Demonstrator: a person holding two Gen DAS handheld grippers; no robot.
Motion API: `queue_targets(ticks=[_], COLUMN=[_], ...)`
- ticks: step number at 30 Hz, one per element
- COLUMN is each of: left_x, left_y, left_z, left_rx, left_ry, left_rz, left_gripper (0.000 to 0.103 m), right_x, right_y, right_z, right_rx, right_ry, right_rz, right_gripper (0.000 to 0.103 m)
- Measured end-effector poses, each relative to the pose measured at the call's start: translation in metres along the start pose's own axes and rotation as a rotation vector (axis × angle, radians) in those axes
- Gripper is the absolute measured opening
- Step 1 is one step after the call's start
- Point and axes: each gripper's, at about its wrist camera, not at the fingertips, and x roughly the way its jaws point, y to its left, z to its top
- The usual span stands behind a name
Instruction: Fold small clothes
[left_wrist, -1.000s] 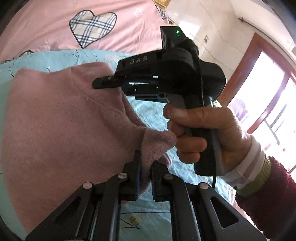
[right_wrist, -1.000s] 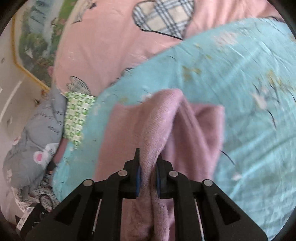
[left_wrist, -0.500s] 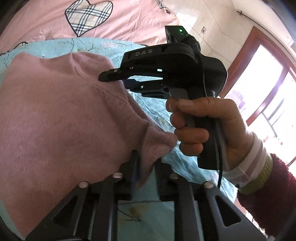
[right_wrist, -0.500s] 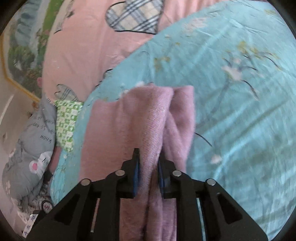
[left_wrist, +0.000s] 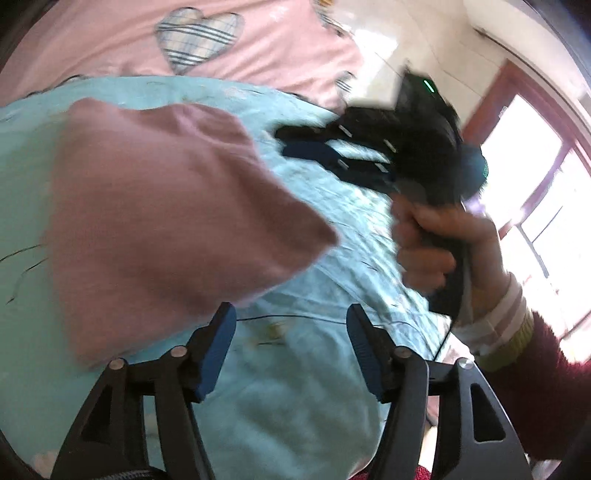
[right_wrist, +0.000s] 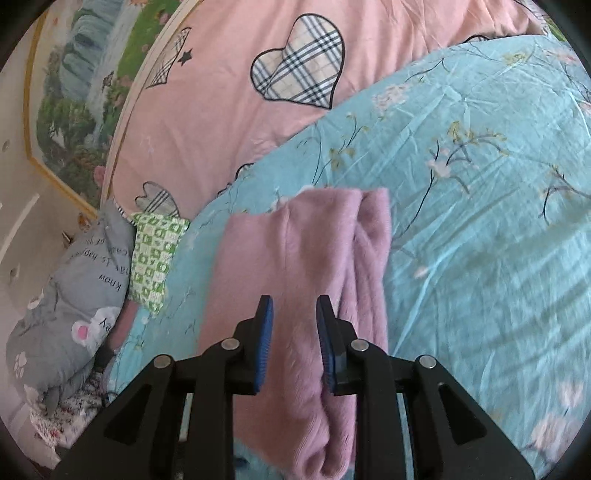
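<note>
A pink knitted garment (left_wrist: 155, 206) lies folded on the light blue floral sheet (left_wrist: 295, 406). My left gripper (left_wrist: 288, 332) is open and empty, just off the garment's near corner. In the right wrist view the same garment (right_wrist: 295, 258) lies folded lengthwise under my right gripper (right_wrist: 293, 325), which is open with its jaws apart just above the fabric. The right gripper also shows in the left wrist view (left_wrist: 332, 147), blurred, held by a hand beyond the garment's right edge.
A pink quilt with plaid hearts (right_wrist: 295, 74) lies beyond the blue sheet. A grey pillow (right_wrist: 66, 295) and a green patterned cloth (right_wrist: 155, 258) sit at the left. A bright window with a wooden frame (left_wrist: 535, 166) is on the right.
Both grippers have opened and let go of the pink garment, which now lies folded on the sheet. Both grippers have drawn back from it.
</note>
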Motion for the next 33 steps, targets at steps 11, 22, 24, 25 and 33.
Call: queue_targets(ticks=[11,22,24,25,33], left_x=[-0.042,-0.011,0.002,0.007,0.038], left_y=[0.103,0.159,0.168,0.172,0.181], left_z=[0.029,0.053,0.06,0.062,0.077], left_rx=[-0.276,-0.429,-0.463,-0.48,-0.462], left_ry=[-0.099,-0.037,-0.026,-0.02,-0.034], left_rz=[0.136,0.083,0.056,0.043,0.029], left_gripper=[0.079,0.084,0.086,0.087,0.072], right_x=[0.026,0.029,0.037,0.04,0.072], right_y=[-0.005,-0.018,-0.022,-0.024,-0.046], right_z=[-0.012,0.007,0.008,0.009,0.016], right_rx=[0.005,0.012,0.017,0.015,0.067], right_ry=[0.056,0.005,0.016,0.02,0.102], right_rz=[-0.023,-0.124,-0.122,-0.113,-0.035], right_gripper=[0.025,0.047,0.067,0.067,0.042])
